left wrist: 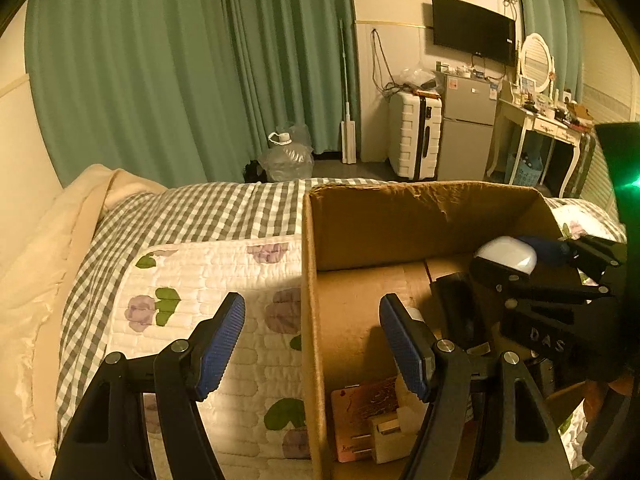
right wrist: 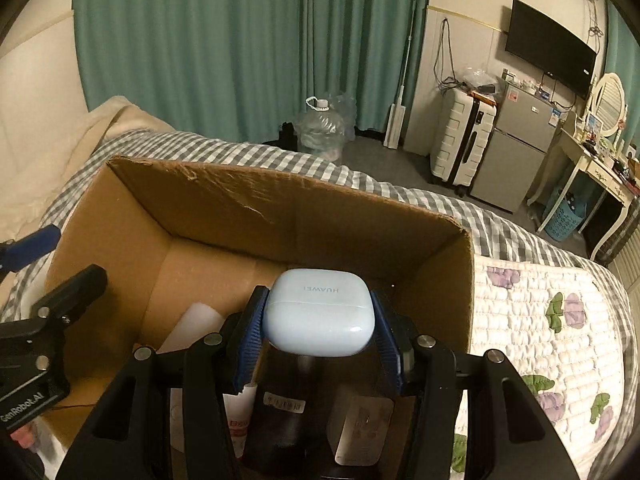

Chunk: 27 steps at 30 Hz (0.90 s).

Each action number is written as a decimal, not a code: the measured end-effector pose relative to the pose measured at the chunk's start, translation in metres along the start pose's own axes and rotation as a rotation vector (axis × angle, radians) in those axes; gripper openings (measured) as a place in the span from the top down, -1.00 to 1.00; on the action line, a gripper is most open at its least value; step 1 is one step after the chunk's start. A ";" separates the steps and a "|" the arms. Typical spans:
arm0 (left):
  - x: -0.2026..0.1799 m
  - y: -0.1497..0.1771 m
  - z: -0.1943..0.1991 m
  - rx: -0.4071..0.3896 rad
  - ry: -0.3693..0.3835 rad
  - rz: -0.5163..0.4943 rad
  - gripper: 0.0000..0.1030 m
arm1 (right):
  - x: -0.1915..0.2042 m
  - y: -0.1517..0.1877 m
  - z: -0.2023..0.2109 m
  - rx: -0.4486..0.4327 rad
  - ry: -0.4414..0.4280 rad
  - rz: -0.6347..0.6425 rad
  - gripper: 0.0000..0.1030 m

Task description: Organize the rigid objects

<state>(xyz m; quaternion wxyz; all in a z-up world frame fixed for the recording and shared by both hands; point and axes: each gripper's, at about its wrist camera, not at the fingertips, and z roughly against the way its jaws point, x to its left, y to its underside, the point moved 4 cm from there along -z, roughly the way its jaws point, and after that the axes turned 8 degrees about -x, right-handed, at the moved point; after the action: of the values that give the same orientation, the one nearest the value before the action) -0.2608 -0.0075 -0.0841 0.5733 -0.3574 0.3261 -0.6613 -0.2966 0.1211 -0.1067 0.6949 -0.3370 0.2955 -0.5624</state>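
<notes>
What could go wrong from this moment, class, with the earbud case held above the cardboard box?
1. The right gripper pinches the smooth, rounded earbud case only by its sides; it might slip and drop onto the items below.
2. The box already holds a dark bottle and a tube right beneath, so a release here may land on them.
3. The open left gripper straddles the box wall and could nudge it.

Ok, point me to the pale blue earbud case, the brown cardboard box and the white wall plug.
Pale blue earbud case (right wrist: 320, 312): right wrist view, front face.
Brown cardboard box (right wrist: 256, 196): right wrist view, far wall.
White wall plug (left wrist: 386, 438): left wrist view, its body.
</notes>
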 end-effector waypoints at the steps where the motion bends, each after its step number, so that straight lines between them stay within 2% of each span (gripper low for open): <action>1: 0.000 -0.001 0.002 -0.006 0.002 0.000 -0.41 | -0.001 -0.002 0.002 -0.010 0.006 -0.006 -0.42; 7: -0.006 -0.026 0.038 -0.071 0.013 0.016 -0.41 | -0.009 -0.019 0.045 -0.066 0.040 -0.018 -0.42; 12: -0.009 -0.064 0.104 -0.194 0.020 0.028 -0.41 | -0.015 -0.041 0.112 -0.142 0.071 0.000 -0.43; 16: -0.010 -0.084 0.165 -0.300 0.026 0.030 -0.55 | -0.019 -0.052 0.181 -0.231 0.101 -0.006 -0.66; 18: -0.010 -0.088 0.194 -0.350 0.021 0.023 -0.57 | -0.018 -0.053 0.210 -0.267 0.110 -0.002 -0.75; 21: -0.009 -0.088 0.227 -0.395 0.006 0.000 -0.61 | -0.016 -0.055 0.251 -0.325 0.120 0.002 -0.99; 27: -0.003 -0.073 0.267 -0.445 0.013 0.008 -0.62 | -0.011 -0.037 0.307 -0.405 0.111 -0.021 -1.00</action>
<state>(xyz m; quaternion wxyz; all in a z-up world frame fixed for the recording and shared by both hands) -0.0729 -0.0005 0.1187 0.4809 -0.4696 0.4691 -0.5729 -0.0781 0.1679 0.1070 0.5899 -0.4411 0.4368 -0.5163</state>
